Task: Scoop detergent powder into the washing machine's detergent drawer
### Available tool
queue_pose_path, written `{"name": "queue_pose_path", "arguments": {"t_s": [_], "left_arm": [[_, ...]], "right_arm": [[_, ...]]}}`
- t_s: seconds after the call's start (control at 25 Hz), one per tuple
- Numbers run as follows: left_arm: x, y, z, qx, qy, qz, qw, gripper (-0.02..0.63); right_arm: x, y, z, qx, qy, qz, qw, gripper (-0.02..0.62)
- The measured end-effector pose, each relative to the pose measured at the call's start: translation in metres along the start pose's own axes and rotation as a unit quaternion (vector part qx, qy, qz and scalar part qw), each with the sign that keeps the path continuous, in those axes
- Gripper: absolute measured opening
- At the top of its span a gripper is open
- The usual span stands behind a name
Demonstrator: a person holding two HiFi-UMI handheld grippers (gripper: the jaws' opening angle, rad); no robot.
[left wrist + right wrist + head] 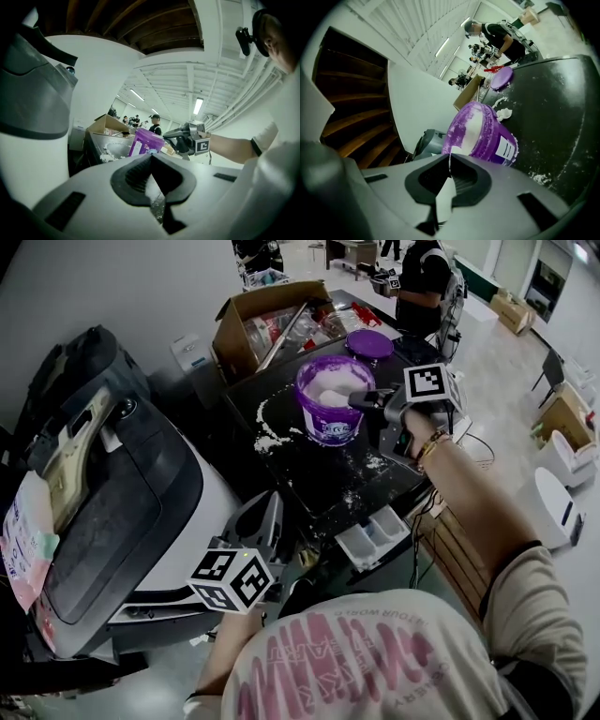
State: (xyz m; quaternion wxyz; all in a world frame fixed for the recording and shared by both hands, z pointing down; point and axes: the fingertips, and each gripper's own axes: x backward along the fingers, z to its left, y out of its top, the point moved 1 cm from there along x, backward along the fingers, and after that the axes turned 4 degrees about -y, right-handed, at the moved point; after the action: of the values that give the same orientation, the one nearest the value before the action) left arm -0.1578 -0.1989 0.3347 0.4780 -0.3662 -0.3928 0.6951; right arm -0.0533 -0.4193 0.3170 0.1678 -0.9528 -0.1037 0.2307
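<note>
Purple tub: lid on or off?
Off. The purple tub stands open with white powder showing; its lid lies behind it.

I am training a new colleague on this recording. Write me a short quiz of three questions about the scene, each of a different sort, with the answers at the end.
1. True or false: the purple lid sits on the purple tub.
2. Where is the right gripper? A) at the tub's rim B) inside the cardboard box C) at the open drawer
3. Fill in: the right gripper's jaws are shut on a white ___.

Key
1. False: the lid lies behind the open tub.
2. A
3. scoop
</note>
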Motion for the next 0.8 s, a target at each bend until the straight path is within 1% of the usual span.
{"name": "queue_pose_path", "arguments": {"t_s": [0.2,0.36,0.6,0.8], "left_arm": [[0.012,0.001,0.003,-0.002,0.013,-0.006,0.9999,0.003],[0.017,-0.001,0.003,-0.003,0.015,-0.005,0.9999,0.003],[0.022,-0.002,0.003,0.0,0.021,-0.007,0.9998,0.003],[0.023,-0.002,-0.001,-0.004,0.019,-0.007,0.9998,0.003]], "right_arm": [[0.001,-0.001,0.002,-0.019,0.011,-0.017,1.0,0.003],[0.002,-0.003,0.002,-0.044,0.02,-0.029,0.998,0.002],[0.005,-0.001,0.003,-0.08,0.045,-0.046,0.995,0.002],[0.01,-0.002,0.01,-0.086,0.065,-0.053,0.993,0.002]]}}
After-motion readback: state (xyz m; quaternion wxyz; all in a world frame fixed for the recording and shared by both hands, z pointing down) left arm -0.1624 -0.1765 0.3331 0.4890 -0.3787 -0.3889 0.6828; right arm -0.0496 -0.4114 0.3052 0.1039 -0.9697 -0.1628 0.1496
